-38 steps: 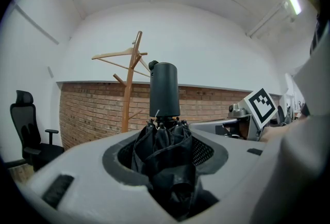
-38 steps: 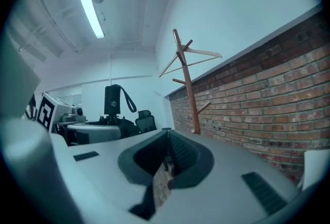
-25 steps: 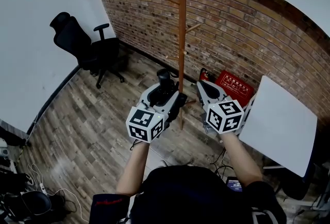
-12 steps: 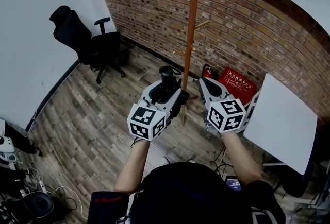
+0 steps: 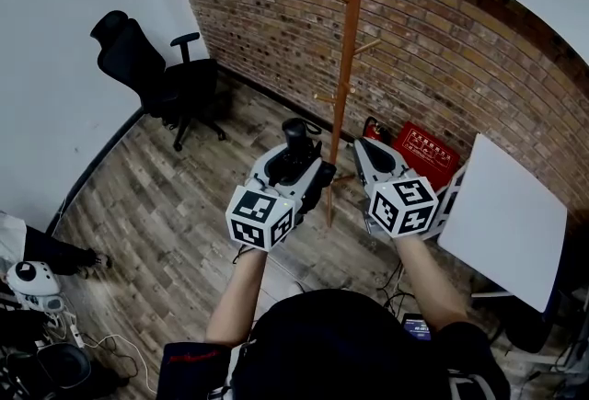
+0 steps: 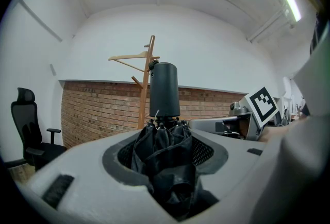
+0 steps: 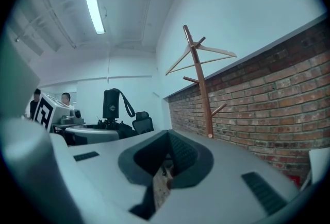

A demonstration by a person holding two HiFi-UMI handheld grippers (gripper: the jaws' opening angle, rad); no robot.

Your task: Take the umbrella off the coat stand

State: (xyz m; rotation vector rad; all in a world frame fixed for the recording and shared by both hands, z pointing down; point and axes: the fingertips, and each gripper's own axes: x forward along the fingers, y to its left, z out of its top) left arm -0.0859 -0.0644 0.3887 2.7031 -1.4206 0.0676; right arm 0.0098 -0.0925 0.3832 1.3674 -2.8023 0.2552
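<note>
My left gripper (image 5: 300, 170) is shut on a folded black umbrella (image 5: 294, 150). The umbrella stands upright in the jaws, its thick black handle (image 6: 164, 93) on top and the bunched canopy (image 6: 164, 151) pressed between the pads. The wooden coat stand (image 5: 347, 67) rises just beyond both grippers against the brick wall, and the umbrella hangs clear of its pegs. To the right of the stand's pole, my right gripper (image 5: 368, 154) is level with the left one. Its jaws (image 7: 167, 158) are together with nothing between them. The right gripper view shows the coat stand (image 7: 202, 86) ahead and the umbrella (image 7: 111, 104) off to its left.
A black office chair (image 5: 147, 76) stands at the back left by the white wall. A red box (image 5: 419, 153) lies at the foot of the brick wall (image 5: 479, 49), and a white table (image 5: 502, 223) is at the right. A person's leg (image 5: 60, 253) and cables show at the left edge.
The coat stand has slid a little to the right in the head view. Both grippers keep their pose and the umbrella stays in the left one. A person's leg has come in at the left edge.
</note>
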